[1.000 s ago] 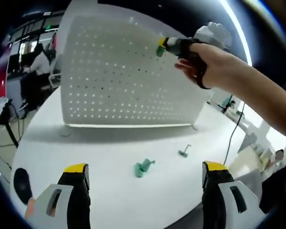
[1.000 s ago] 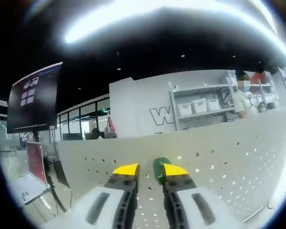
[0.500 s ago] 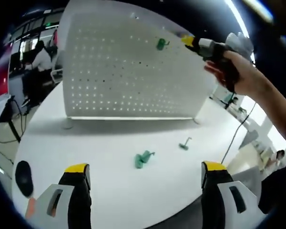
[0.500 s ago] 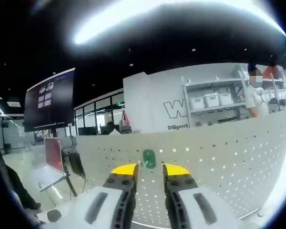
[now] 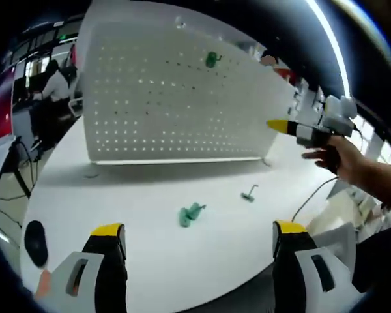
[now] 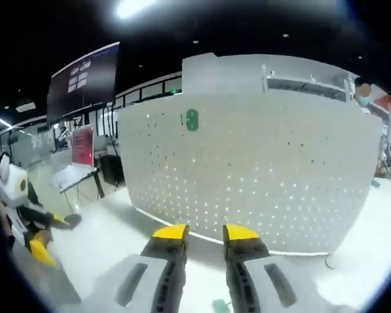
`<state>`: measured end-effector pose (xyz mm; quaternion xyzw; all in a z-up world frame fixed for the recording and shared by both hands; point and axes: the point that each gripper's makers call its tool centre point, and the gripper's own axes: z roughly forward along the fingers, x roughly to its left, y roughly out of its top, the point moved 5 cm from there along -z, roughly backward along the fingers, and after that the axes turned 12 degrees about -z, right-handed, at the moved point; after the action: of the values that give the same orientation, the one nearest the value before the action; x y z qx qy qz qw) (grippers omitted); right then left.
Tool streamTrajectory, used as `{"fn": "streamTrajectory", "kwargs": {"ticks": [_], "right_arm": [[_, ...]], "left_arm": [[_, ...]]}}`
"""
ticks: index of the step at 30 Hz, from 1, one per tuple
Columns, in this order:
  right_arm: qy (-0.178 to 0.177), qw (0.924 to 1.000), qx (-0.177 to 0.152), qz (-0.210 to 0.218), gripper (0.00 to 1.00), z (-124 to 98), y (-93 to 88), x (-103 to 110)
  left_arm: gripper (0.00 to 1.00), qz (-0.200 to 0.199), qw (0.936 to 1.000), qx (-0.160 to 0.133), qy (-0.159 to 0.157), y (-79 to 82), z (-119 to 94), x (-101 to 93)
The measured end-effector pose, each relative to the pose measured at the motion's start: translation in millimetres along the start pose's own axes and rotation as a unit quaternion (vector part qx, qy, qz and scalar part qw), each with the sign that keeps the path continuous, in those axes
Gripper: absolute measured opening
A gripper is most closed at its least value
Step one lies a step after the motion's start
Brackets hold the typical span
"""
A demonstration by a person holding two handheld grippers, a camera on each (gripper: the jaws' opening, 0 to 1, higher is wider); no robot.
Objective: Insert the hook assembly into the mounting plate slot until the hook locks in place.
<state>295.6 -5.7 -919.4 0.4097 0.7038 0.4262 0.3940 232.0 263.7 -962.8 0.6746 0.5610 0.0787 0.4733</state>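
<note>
The white perforated mounting plate (image 5: 176,98) stands upright on the table, also seen as mounting plate (image 6: 260,169). A green hook (image 5: 212,60) hangs in a slot near its top, apart from both grippers; it shows as hook (image 6: 192,120) too. My right gripper (image 6: 205,232) is backed away from the plate, jaws only a little apart with nothing between them. It enters the left gripper view as right gripper (image 5: 293,127), held by a hand (image 5: 345,163). My left gripper (image 5: 197,229) stands wide open and empty low over the table's near edge.
Two loose green hooks lie on the white table (image 5: 117,195): a bulky hook (image 5: 190,213) and a thin hook (image 5: 249,194). My left gripper (image 6: 49,236) appears at the left. People, shelves and a screen stand in the background.
My right gripper let go of the green hook, which stays in the plate. It then pulled back and down to the right, away from the plate. The left gripper barely moved.
</note>
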Motion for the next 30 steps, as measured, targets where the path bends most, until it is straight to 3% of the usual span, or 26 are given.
{"fn": "streamTrajectory", "kwargs": {"ticks": [6, 12, 18, 25, 30], "right_arm": [[0.021, 0.9990, 0.039, -0.002, 0.18, -22, -36.1, 8], [0.037, 0.9974, 0.062, 0.000, 0.18, -41, -59.6, 19], [0.075, 0.9924, 0.094, -0.026, 0.19, -54, -89.3, 32], [0.111, 0.9853, 0.124, -0.039, 0.20, -69, -110.0, 48], [0.146, 0.9769, 0.137, -0.075, 0.20, -82, -120.5, 58]], "left_arm": [[0.95, 0.002, 0.9999, 0.012, 0.000, -6.2, -2, -3.2], [0.95, 0.004, 0.9998, 0.021, 0.002, -12.8, -2, -7.1], [0.96, 0.005, 0.9992, 0.040, 0.002, -18.7, 0, -12.8], [0.94, 0.003, 0.9992, 0.040, 0.001, -20.6, 0, -12.5], [0.94, 0.009, 0.9984, 0.056, 0.005, -28.4, 1, -10.5]]}}
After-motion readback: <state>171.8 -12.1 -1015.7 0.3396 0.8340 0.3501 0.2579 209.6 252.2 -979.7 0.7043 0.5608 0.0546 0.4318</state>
